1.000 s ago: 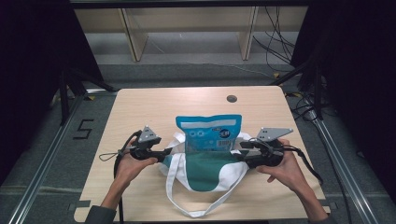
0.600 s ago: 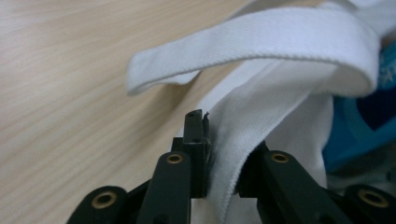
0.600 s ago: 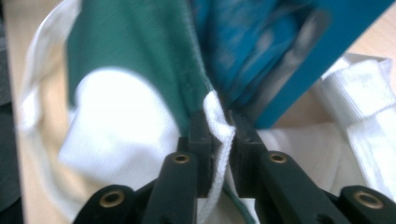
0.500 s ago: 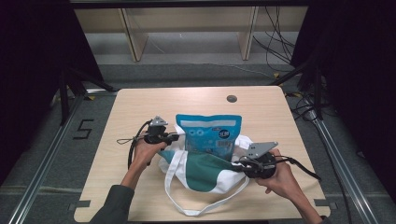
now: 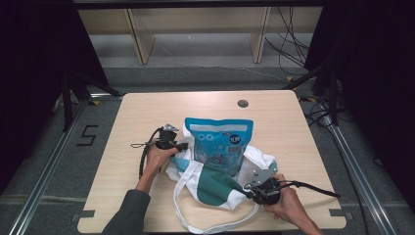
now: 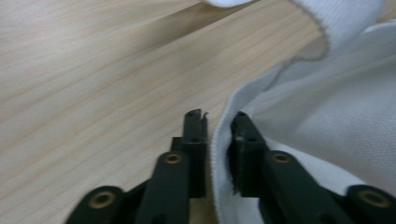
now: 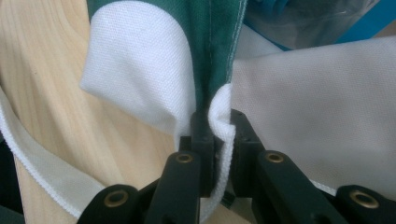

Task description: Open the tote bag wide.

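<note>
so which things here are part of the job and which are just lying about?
In use:
white and green cloth tote bag
blue plastic snack pouch
left gripper, right gripper, both shut on bag edges

Lying about:
dark round grommet in wooden table

Your high view looks forward and down over the whole wooden table [image 5: 147,112]. Each gripper view sits close behind its jaws; all three share the white-and-green tote bag [image 5: 218,188] [image 6: 336,121] [image 7: 317,93].
</note>
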Demonstrator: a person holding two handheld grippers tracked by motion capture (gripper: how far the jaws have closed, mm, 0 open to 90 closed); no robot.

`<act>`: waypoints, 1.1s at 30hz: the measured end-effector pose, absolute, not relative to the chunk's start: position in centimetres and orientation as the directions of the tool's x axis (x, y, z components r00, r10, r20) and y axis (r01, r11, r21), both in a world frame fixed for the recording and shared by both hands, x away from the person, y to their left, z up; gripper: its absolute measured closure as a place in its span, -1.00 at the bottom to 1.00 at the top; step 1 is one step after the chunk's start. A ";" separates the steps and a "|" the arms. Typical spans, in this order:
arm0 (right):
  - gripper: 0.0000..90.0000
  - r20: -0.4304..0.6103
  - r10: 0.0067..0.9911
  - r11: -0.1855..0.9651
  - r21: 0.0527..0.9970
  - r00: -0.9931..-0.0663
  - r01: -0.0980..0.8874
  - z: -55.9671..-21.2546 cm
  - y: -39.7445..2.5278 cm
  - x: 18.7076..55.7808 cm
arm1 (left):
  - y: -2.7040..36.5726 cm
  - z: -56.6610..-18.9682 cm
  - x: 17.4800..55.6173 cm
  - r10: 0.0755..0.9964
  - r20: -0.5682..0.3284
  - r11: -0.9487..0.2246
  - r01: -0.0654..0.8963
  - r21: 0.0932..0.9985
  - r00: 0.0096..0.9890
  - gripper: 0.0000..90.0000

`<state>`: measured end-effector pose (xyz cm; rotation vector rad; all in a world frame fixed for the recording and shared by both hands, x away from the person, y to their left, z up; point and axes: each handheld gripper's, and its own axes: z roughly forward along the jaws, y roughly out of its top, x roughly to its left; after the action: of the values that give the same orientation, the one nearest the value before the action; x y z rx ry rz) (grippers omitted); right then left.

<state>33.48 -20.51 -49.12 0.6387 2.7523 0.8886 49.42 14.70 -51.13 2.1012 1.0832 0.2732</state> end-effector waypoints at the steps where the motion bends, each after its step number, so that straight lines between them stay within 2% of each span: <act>1: 0.85 -0.038 0.451 0.729 0.592 -0.892 0.344 -49.1 -20.5 33.5 | 14.7 -50.9 49.3 0.779 -0.127 -0.369 0.613 0.699 0.614 0.60; 4: 0.84 -0.025 0.460 0.716 0.602 -0.888 0.354 -49.1 -20.6 33.7 | 15.7 -49.6 48.4 0.798 -0.123 -0.344 0.614 0.711 0.590 0.20; 7: 0.74 0.000 0.474 0.708 0.594 -0.881 0.381 -48.9 -20.7 33.8 | 16.4 -47.4 46.7 0.800 -0.131 -0.311 0.591 0.745 0.586 0.00; 9: 0.54 -0.005 0.486 0.696 0.607 -0.874 0.384 -48.7 -20.8 34.0 | 16.8 -46.0 45.3 0.788 -0.158 -0.278 0.573 0.771 0.595 -0.09; 10: 0.44 0.003 0.518 0.674 0.615 -0.855 0.410 -48.0 -21.1 34.0 | 16.9 -45.4 44.6 0.775 -0.166 -0.273 0.560 0.782 0.609 -0.06; 11: 0.44 0.003 0.518 0.674 0.615 -0.855 0.410 -48.0 -21.1 34.0 | 16.9 -45.1 44.0 0.763 -0.178 -0.264 0.551 0.791 0.621 -0.06; 12: 0.32 0.024 0.514 0.627 0.671 -0.857 0.395 -47.0 -21.7 34.1 | 16.6 -44.5 42.5 0.732 -0.203 -0.251 0.535 0.806 0.650 -0.06; 13: 0.32 0.024 0.514 0.627 0.671 -0.857 0.395 -47.0 -21.7 34.1 | 16.6 -44.5 42.5 0.732 -0.203 -0.251 0.535 0.806 0.650 -0.07; 14: 0.25 0.028 0.517 0.591 0.711 -0.855 0.381 -45.6 -22.3 34.2 | 16.5 -44.2 41.8 0.714 -0.201 -0.261 0.521 0.812 0.671 -0.08; 16: 0.24 0.029 0.528 0.547 0.753 -0.849 0.366 -44.1 -23.0 34.3 | 15.7 -43.9 40.2 0.654 -0.228 -0.267 0.502 0.823 0.721 -0.09; 18: 0.22 0.021 0.546 0.516 0.778 -0.837 0.357 -42.8 -23.5 34.5 | 15.5 -43.8 39.8 0.633 -0.231 -0.279 0.496 0.822 0.739 -0.10; 23: 0.19 -0.010 0.595 0.481 0.806 -0.804 0.346 -41.1 -24.5 36.0 | 14.0 -44.0 39.0 0.578 -0.213 -0.337 0.467 0.817 0.788 -0.15; 25: 0.15 -0.037 0.616 0.491 0.799 -0.787 0.347 -40.8 -24.7 37.1 | 13.5 -44.4 39.1 0.562 -0.215 -0.352 0.466 0.811 0.799 -0.16; 27: 0.06 -0.022 0.619 0.525 0.755 -0.785 0.393 -41.3 -24.2 39.2 | 13.1 -44.8 39.1 0.547 -0.226 -0.369 0.474 0.800 0.806 -0.22; 30: 0.06 -0.033 0.609 0.546 0.742 -0.792 0.389 -42.2 -23.3 40.3 | 12.8 -45.5 39.1 0.526 -0.226 -0.397 0.472 0.787 0.820 -0.19; 32: 0.27 -0.048 0.585 0.578 0.724 -0.809 0.375 -43.1 -22.5 41.2 | 12.9 -45.8 38.8 0.523 -0.226 -0.403 0.472 0.784 0.822 -0.06; 33: 0.44 -0.070 0.594 0.580 0.728 -0.802 0.366 -43.5 -22.2 41.6 | 13.0 -45.8 38.5 0.523 -0.203 -0.415 0.455 0.787 0.828 0.03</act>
<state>41.57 -22.20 -43.46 0.7854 2.5077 1.0521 38.54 12.98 -45.84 2.0728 0.7176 0.0914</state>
